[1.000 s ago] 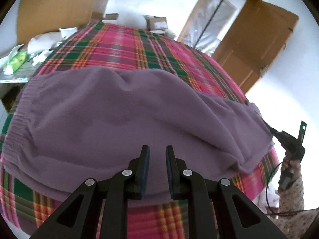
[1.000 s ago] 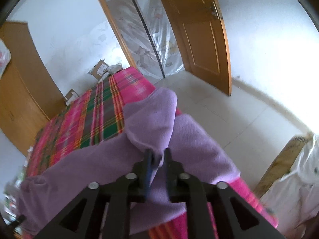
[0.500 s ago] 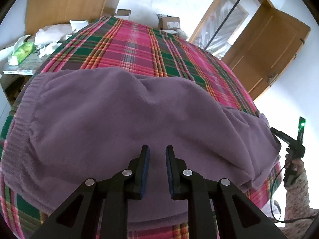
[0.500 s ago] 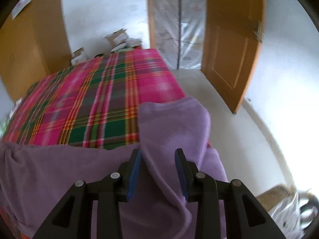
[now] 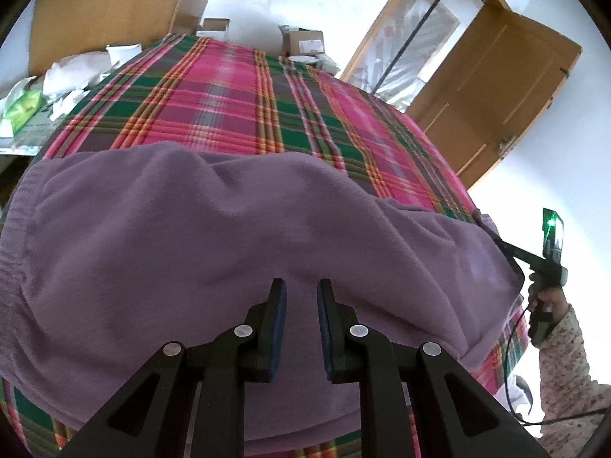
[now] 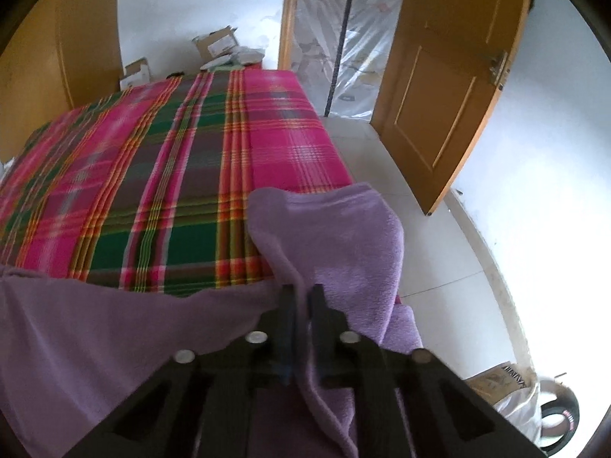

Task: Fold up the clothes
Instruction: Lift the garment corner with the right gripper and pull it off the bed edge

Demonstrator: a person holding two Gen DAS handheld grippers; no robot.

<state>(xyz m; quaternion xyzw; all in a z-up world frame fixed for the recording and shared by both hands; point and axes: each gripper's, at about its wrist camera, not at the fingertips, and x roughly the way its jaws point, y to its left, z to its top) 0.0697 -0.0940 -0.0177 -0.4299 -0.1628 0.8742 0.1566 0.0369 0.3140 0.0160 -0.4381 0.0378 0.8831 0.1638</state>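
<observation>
A purple garment (image 5: 229, 252) is being spread across the near end of a plaid bed cover (image 5: 236, 103), its far edge lying as a wavy line across the checks; its ribbed hem is lying at the left side of the bed; the near edge is hanging over the bed's front. The left gripper (image 5: 301, 305) is being held above the cloth, fingers apart, nothing between them. The right gripper (image 6: 301, 305) is being kept clamped on a fold of the garment (image 6: 336, 244) at the bed's right corner; the flap beyond the fingers is standing up, its tip drooping over the edge. The far half of the cover is lying bare; open floor (image 6: 431, 252) is showing right of the bed, up to a wooden door (image 6: 439, 87). Boxes (image 6: 217, 44) are crowding the far end.
</observation>
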